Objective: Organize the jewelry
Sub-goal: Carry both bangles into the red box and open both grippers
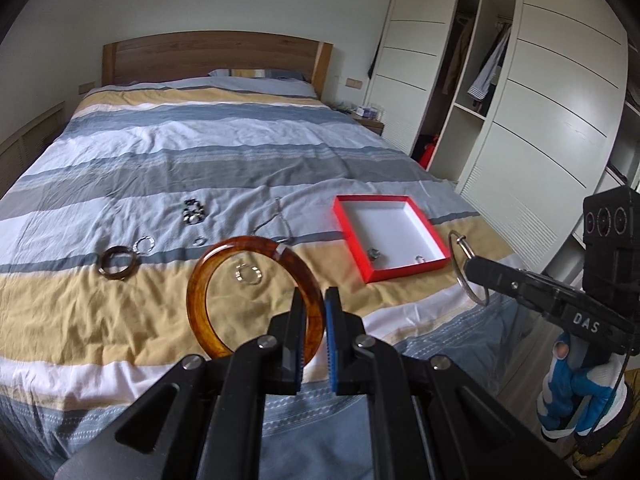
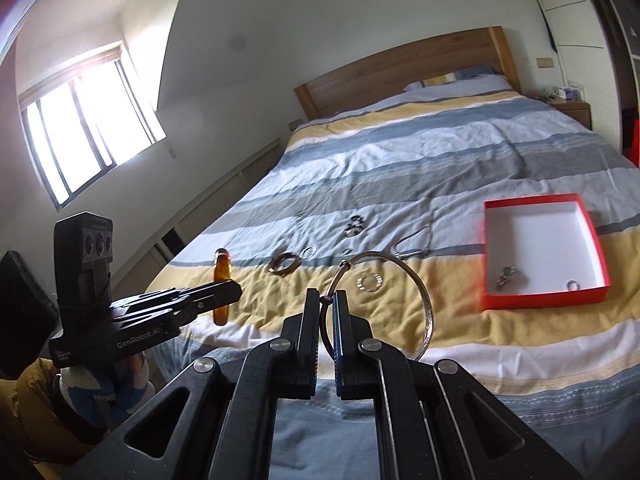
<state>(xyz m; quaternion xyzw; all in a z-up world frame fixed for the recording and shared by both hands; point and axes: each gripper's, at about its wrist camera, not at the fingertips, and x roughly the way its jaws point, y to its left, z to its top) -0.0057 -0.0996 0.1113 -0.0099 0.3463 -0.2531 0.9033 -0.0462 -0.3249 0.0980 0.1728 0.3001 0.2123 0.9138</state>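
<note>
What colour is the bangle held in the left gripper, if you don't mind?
Translucent amber-brown, mottled like tortoiseshell. The bangle shows best in the left wrist view.

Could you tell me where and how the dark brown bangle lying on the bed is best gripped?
The dark brown bangle lies flat on the bedspread, so I would come from above and pinch its near rim, one finger inside the ring, one outside. Both grippers are full now.

Glossy amber bangle; thin shiny metal bangle; matt red cardboard box; creased cloth bedspread.
</note>
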